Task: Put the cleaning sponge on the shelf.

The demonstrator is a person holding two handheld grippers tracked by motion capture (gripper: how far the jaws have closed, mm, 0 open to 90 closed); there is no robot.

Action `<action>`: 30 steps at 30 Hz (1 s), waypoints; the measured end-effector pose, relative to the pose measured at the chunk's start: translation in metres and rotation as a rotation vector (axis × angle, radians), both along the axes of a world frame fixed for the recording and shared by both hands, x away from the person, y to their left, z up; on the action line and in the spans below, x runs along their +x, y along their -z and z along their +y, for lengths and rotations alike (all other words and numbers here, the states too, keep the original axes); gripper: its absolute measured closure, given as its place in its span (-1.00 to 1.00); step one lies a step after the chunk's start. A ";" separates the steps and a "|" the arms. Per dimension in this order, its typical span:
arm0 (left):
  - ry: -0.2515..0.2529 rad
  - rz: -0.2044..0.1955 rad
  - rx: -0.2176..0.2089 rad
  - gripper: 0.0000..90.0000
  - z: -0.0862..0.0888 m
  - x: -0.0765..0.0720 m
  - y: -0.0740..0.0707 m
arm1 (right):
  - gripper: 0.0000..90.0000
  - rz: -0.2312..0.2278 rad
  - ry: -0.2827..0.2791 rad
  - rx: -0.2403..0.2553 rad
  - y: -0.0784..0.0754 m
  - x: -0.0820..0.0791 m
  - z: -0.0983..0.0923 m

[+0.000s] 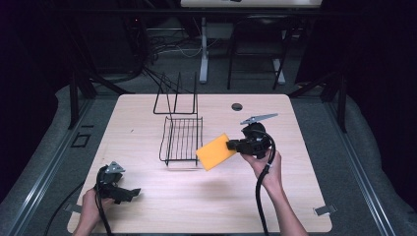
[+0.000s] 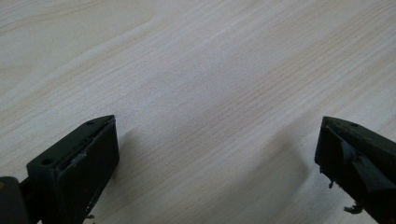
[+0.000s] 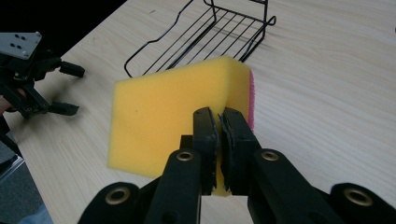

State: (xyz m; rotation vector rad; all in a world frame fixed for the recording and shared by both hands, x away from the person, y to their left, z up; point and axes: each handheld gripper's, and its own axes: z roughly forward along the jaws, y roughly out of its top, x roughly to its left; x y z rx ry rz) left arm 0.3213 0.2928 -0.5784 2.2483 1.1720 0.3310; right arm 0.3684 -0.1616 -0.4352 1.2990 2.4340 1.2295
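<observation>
Yellow foam sponge (image 3: 173,112), a soft slab, pinched by the right hand-held gripper (image 3: 219,126); left hand-held gripper (image 2: 215,154) gapes wide.

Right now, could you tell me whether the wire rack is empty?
Empty: the wire rack holds nothing between its bars, and the sponge is pinched in the right gripper beside it.

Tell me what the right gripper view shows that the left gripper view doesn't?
The right gripper view has the yellow sponge with a pink side, squeezed in the right hand-held gripper, plus the black wire rack and the left hand-held gripper farther off. The left gripper view has wide-open jaws with nothing between them. Both have the wooden table.
</observation>
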 end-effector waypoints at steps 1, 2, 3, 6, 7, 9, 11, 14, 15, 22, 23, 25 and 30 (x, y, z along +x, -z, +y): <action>0.000 0.000 0.000 -1.00 0.000 0.000 0.000 | 0.90 0.000 0.000 0.000 0.000 0.000 0.000; -0.001 0.001 -0.003 -1.00 0.000 0.000 0.000 | 0.90 0.000 0.002 0.011 0.000 0.001 0.003; 0.000 0.003 -0.004 -1.00 0.000 0.000 0.000 | 0.90 0.000 0.001 0.013 0.000 0.002 0.004; -0.002 0.002 -0.005 -1.00 0.000 0.000 0.000 | 0.90 -0.012 -0.003 0.003 -0.001 0.004 0.008; -0.002 0.002 -0.004 -1.00 0.000 0.000 0.000 | 0.90 -0.019 0.001 0.002 -0.001 0.004 0.010; -0.001 0.003 -0.003 -1.00 0.000 0.000 0.000 | 0.90 -0.022 -0.002 0.001 0.000 0.006 0.014; 0.000 0.003 -0.002 -1.00 0.000 0.000 0.000 | 0.90 -0.020 -0.004 -0.001 0.001 0.007 0.018; -0.001 0.003 -0.002 -1.00 0.000 0.000 0.000 | 0.89 -0.021 -0.003 0.005 0.002 0.009 0.020; -0.002 0.004 -0.002 -1.00 0.000 0.000 0.000 | 0.89 -0.027 -0.002 0.010 0.002 0.010 0.021; 0.000 0.003 0.001 -1.00 0.000 0.000 0.000 | 0.89 -0.029 0.002 0.022 0.005 0.016 0.031; 0.001 0.002 -0.001 -1.00 0.000 0.000 0.000 | 0.89 -0.029 0.002 0.022 0.005 0.016 0.031; 0.000 0.001 -0.001 -1.00 0.000 0.000 0.000 | 0.89 -0.034 0.006 0.032 0.007 0.018 0.036; 0.001 0.004 -0.002 -1.00 0.000 0.000 0.000 | 0.89 -0.027 0.015 0.036 0.012 0.022 0.042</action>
